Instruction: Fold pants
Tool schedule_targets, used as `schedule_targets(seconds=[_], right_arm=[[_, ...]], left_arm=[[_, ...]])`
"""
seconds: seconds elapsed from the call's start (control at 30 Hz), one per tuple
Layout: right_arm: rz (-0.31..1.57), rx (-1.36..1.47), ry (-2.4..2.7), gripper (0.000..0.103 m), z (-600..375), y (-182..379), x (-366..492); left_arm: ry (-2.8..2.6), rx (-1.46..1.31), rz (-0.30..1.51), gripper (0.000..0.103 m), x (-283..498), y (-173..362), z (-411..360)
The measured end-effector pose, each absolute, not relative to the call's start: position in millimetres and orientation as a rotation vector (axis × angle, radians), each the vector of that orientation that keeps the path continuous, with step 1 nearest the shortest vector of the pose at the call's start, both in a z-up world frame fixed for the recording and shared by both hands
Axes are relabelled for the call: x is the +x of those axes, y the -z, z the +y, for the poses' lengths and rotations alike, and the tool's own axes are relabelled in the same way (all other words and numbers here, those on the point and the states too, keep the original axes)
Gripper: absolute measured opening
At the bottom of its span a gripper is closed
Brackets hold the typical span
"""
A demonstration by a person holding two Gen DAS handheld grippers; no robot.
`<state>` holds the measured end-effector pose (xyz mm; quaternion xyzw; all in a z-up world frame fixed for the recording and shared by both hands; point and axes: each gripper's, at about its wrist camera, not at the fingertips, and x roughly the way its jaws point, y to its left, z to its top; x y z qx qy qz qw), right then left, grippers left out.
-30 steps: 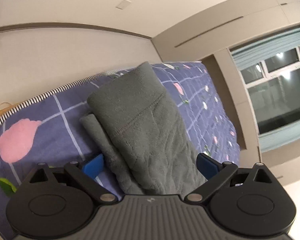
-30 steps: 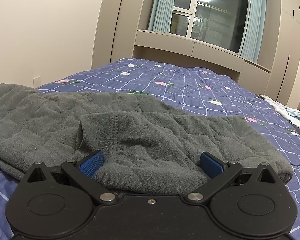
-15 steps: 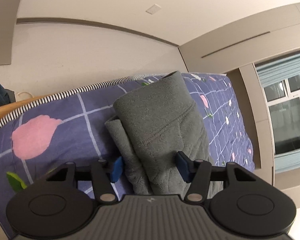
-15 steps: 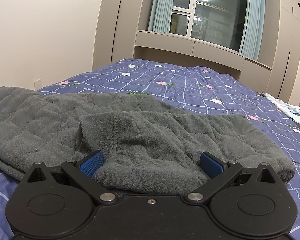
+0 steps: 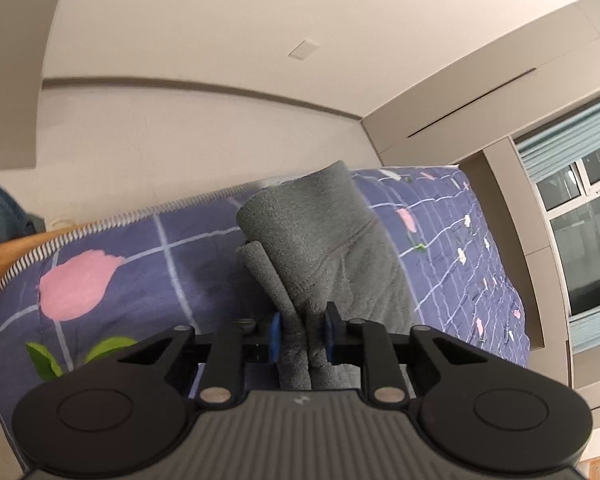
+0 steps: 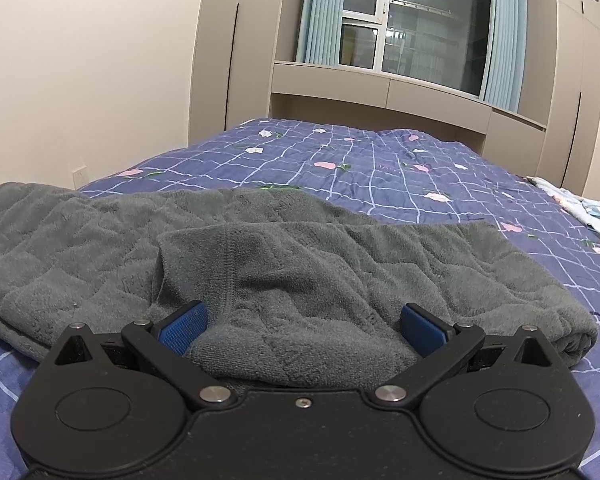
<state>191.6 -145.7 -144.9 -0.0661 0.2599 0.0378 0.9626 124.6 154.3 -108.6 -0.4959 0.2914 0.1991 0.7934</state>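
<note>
The grey fleece pants [image 5: 324, 240] lie on the blue flowered quilt [image 5: 148, 272]. In the left wrist view my left gripper [image 5: 302, 336] is shut on a bunched edge of the pants, blue pads pinching the fabric. In the right wrist view the pants [image 6: 300, 264] spread wide across the bed, one layer folded over another. My right gripper [image 6: 302, 326] is open, its blue pads wide apart on either side of a fold of the pants' near edge, fabric lying between them.
The quilt [image 6: 380, 168] covers the bed up to a window ledge and cabinets at the far end. A light cloth [image 6: 592, 212] lies at the bed's right edge. A wall runs along the bed's left side. A wooden edge [image 5: 16, 248] shows at left.
My left gripper has closed from wide open onto the pants' edge and tilted upward. My right gripper has stayed open and almost still.
</note>
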Motion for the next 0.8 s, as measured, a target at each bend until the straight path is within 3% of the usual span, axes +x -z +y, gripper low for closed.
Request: schedule_targets(seconds=[0.37, 0.8], right_arm=[[0.542, -0.116, -0.093, 0.103, -150, 139, 196], [0.423, -0.057, -0.056, 0.103, -198, 99, 169]], left_arm=[[-0.224, -0.872, 0.512, 0.018, 144, 49, 124], [0.039, -0.658, 0.456, 0.018, 186, -19, 41]])
